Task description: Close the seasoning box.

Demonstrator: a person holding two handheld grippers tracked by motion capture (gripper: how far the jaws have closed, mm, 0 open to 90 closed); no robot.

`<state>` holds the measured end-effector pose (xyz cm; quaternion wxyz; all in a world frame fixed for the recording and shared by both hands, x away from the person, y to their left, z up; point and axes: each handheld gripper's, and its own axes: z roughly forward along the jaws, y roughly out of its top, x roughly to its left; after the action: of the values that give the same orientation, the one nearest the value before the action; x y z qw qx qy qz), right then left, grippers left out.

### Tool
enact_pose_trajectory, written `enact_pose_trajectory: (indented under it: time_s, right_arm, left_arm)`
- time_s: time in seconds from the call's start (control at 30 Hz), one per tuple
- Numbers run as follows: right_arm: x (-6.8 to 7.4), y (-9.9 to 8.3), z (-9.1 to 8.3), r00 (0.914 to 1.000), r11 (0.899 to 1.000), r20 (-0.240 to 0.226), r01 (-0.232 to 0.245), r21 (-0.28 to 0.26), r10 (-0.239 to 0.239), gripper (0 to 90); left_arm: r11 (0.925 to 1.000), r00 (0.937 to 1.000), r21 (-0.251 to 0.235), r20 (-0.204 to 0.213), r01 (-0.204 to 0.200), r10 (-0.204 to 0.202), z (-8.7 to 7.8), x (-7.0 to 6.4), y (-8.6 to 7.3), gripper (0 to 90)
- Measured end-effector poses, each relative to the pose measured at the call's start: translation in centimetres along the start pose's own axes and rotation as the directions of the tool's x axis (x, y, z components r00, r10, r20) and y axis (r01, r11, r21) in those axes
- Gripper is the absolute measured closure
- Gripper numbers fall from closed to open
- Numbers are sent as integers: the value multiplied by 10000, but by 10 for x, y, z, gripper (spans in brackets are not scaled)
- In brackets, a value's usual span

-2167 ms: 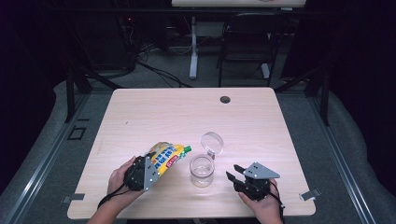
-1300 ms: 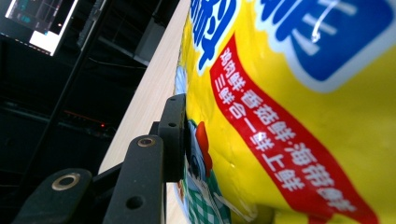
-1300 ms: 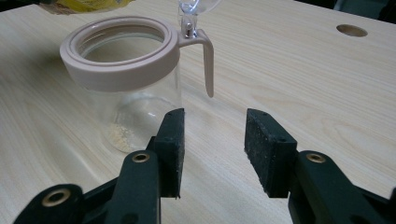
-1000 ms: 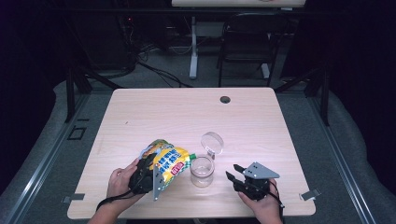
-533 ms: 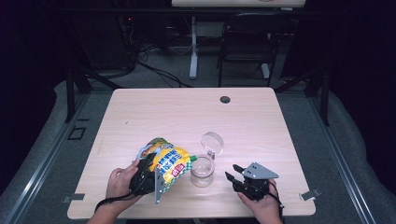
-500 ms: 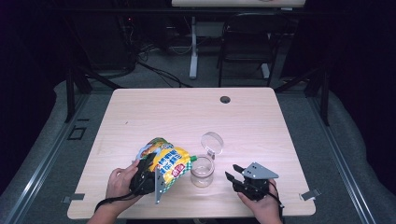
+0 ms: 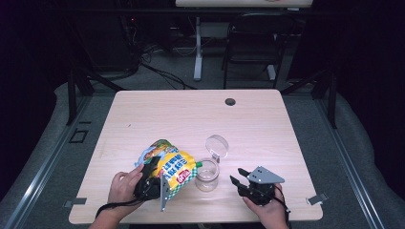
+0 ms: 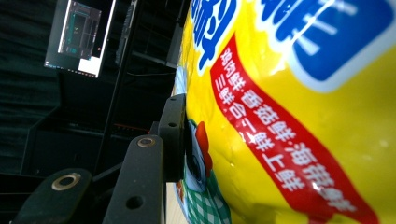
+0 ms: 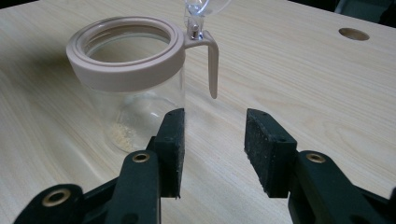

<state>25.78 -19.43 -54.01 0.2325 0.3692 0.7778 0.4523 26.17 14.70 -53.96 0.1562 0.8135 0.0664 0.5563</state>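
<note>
A yellow snack bag [image 7: 175, 167] with blue and red print is held up off the table, with my left gripper [image 7: 157, 177] shut on its lower part. In the left gripper view the bag [image 8: 299, 112] is very close, and one black finger [image 8: 173, 135] presses its side. The bag's green corner reaches the rim of a clear glass jar [image 7: 207, 175]. The jar [image 9: 126, 79] has a beige collar, its hinged clear lid [image 7: 217, 144] stands open, and a few pale grains lie at its bottom. My right gripper [image 9: 212, 149] rests open on the table just right of the jar, apart from it.
The wooden table [image 7: 191, 114] has a round cable hole [image 7: 230, 101] near its far edge. Beyond the table stand a black chair [image 7: 253, 43] and a white desk leg [image 7: 197, 47], with cables on the floor.
My left gripper has raised and tipped the bag from lying low to standing up against the jar's rim. The right gripper and the jar have stayed put.
</note>
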Motion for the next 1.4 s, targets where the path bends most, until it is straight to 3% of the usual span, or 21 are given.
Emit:
enact_pose_trajectory:
  time_s: [0.47,1.03,1.4]
  right_arm:
    - [1,1,-1,10000,10000,-44,64,-21,-65,582]
    - [5,4,-3,9998,9998,-114,157,-155,-159,584]
    - [9,8,-6,9990,9988,-106,426,-234,-428,585]
  left_arm:
    - [9980,9980,143,-80,-623,624,3,-3,3,650]
    - [9903,9901,227,-270,-1370,1376,4,-5,10,650]
    - [9890,9885,310,-410,-1446,1458,4,-3,9,650]
